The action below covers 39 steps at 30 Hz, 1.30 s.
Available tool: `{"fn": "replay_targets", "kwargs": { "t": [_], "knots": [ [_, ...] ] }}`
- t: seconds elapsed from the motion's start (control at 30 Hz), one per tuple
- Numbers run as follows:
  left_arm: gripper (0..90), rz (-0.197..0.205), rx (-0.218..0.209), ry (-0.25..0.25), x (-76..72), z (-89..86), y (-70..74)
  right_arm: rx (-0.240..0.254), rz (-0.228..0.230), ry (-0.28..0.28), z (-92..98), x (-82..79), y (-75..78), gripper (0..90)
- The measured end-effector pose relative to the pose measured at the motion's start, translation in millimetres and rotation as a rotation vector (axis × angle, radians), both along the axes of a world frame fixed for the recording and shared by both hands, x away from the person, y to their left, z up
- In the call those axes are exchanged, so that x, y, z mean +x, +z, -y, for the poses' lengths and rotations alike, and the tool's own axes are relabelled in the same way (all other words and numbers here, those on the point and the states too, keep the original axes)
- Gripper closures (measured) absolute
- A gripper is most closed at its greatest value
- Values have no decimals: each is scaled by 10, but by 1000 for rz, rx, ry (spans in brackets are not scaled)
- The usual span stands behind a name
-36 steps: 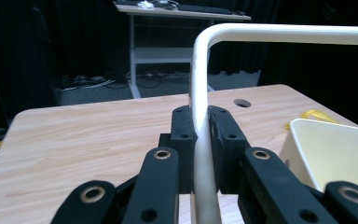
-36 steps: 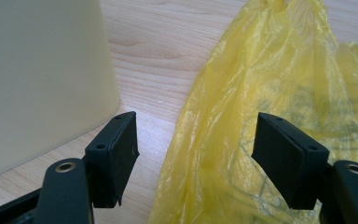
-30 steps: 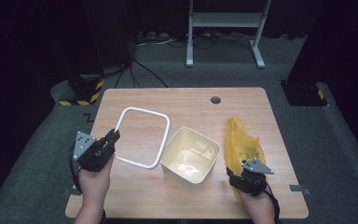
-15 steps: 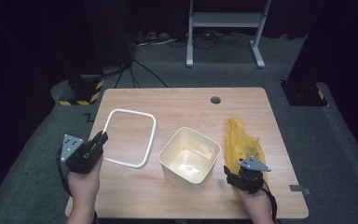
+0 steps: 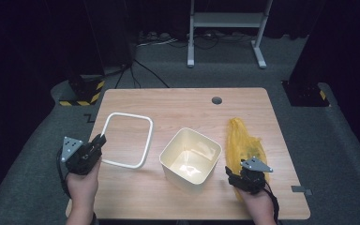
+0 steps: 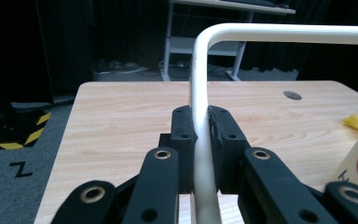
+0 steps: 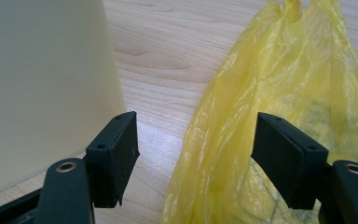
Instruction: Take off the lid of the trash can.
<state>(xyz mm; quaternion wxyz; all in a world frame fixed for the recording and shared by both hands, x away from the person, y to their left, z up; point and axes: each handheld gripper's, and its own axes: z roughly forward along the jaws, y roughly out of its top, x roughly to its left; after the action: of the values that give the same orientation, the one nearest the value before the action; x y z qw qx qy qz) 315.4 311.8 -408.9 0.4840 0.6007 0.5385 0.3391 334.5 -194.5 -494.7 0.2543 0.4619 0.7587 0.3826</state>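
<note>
Dark curtains surround your wooden table (image 5: 183, 105), where your left gripper (image 5: 98, 142) clamps the white square plastic rim (image 5: 145, 140) at the table's left, so lower it flat, while your right gripper (image 7: 193, 149), jaws apart, straddles the yellow plastic bag (image 7: 279, 88).

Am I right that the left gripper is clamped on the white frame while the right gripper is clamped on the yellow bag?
Not quite. The left gripper is clamped on the white frame, but the right gripper is not clamped on the yellow bag: the right gripper view shows its jaws standing open, with the bag's edge loose between them.
</note>
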Motion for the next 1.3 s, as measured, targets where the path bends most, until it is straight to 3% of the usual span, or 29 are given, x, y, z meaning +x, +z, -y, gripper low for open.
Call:
{"fn": "replay_targets", "kwargs": {
  "t": [0.17,0.23,0.43,0.63,0.83,1.13,1.3],
  "knots": [
    [808,-29,5,5,46,-29,-107,-3,0,0,0,5,-7,312],
    [808,-64,12,10,94,-57,-217,-3,-2,-2,-4,6,-9,313],
    [808,-119,2,40,161,-126,-397,-5,-3,0,-11,6,-12,314],
    [808,-154,12,55,202,-165,-535,-7,-2,1,-11,9,-18,314],
    [808,-211,42,83,268,-201,-755,-10,-7,0,-15,14,-30,313],
    [808,-283,70,134,312,-265,-973,-11,-6,4,-24,17,-39,313],
    [807,-333,111,171,327,-291,-1097,-10,-8,3,-20,18,-44,313]
  ]
}}
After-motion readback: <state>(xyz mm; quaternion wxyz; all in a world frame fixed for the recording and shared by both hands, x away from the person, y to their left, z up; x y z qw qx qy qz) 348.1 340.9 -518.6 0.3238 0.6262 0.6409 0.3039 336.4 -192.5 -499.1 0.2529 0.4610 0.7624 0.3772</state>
